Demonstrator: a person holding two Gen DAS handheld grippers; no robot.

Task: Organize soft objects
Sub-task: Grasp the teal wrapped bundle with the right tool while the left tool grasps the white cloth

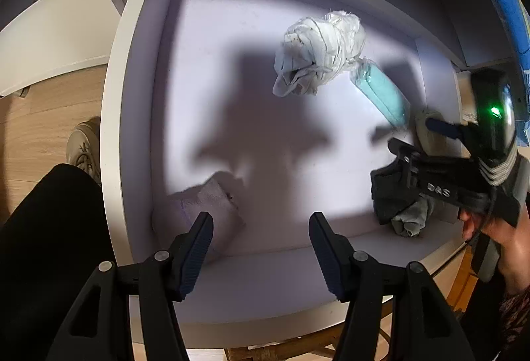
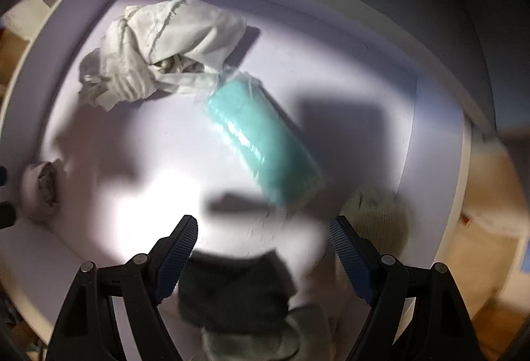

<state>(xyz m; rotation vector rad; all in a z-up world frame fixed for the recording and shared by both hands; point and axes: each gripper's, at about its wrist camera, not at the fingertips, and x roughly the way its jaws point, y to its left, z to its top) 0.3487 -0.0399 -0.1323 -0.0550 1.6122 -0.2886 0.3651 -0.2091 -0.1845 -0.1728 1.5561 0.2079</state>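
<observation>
I look down into a white drawer [image 1: 139, 115]. A crumpled white cloth [image 1: 318, 52] lies at the back, and a teal roll in clear plastic [image 1: 381, 92] touches it. A pale pink rolled sock [image 1: 198, 208] sits in the near left corner, just past the left finger of my left gripper [image 1: 261, 221], which is open and empty. My right gripper [image 2: 263, 228] points down, open, over a dark grey cloth [image 2: 232, 288] that lies loose below its fingers, untouched by the pads. The white cloth [image 2: 165, 46] and the teal roll [image 2: 261, 142] lie beyond it. The right gripper [image 1: 410, 137] also shows in the left wrist view.
A beige knitted piece [image 2: 377, 218] lies by the drawer's right wall, beside the right finger. A grey-green cloth [image 1: 410, 218] is under the dark one. Outside the drawer are wood floor [image 1: 39, 129], a shoe [image 1: 82, 149] and a dark trouser leg [image 1: 49, 245].
</observation>
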